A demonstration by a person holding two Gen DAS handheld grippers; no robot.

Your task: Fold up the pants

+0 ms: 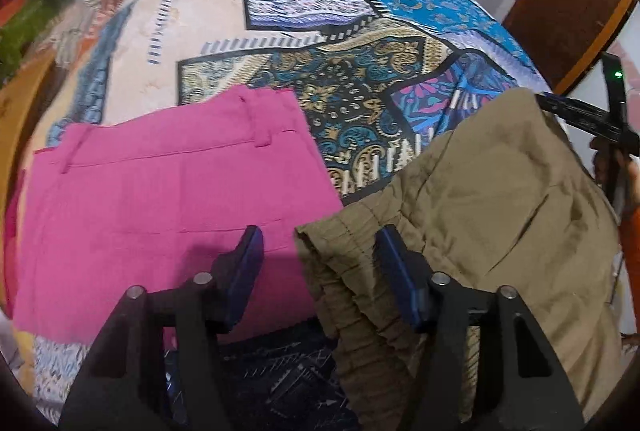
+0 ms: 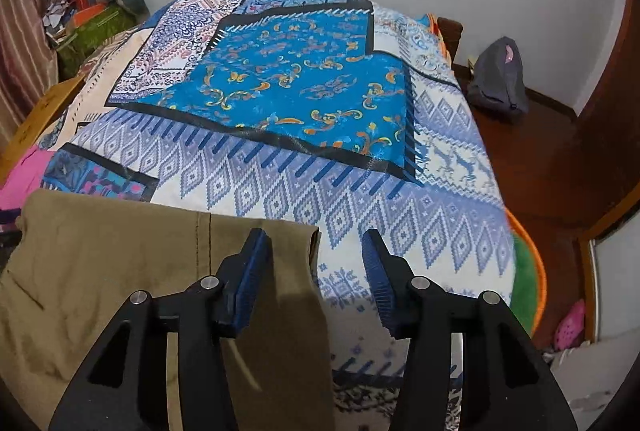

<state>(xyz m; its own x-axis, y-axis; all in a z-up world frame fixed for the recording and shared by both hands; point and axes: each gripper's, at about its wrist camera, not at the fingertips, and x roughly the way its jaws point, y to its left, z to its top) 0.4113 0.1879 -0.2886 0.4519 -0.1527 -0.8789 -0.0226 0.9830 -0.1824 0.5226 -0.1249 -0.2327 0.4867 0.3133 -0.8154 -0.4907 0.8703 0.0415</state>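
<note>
Both tongs stand spread and grip nothing. To fold well, take the khaki pants at matching points, the gathered waistband and the far edge, before lifting, so the layers stay aligned. In the left wrist view, the left tongs straddle the waistband corner at lower centre, beside the pink pants. In the right wrist view, the right tongs frame the khaki edge at lower left on the patterned bedspread.

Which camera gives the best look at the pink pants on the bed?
The left wrist view. There the pink pants fill the left half, folded flat, with waistband and belt loops clear, beside the khaki pants. The right wrist view catches only a pink sliver at its left edge.
</note>
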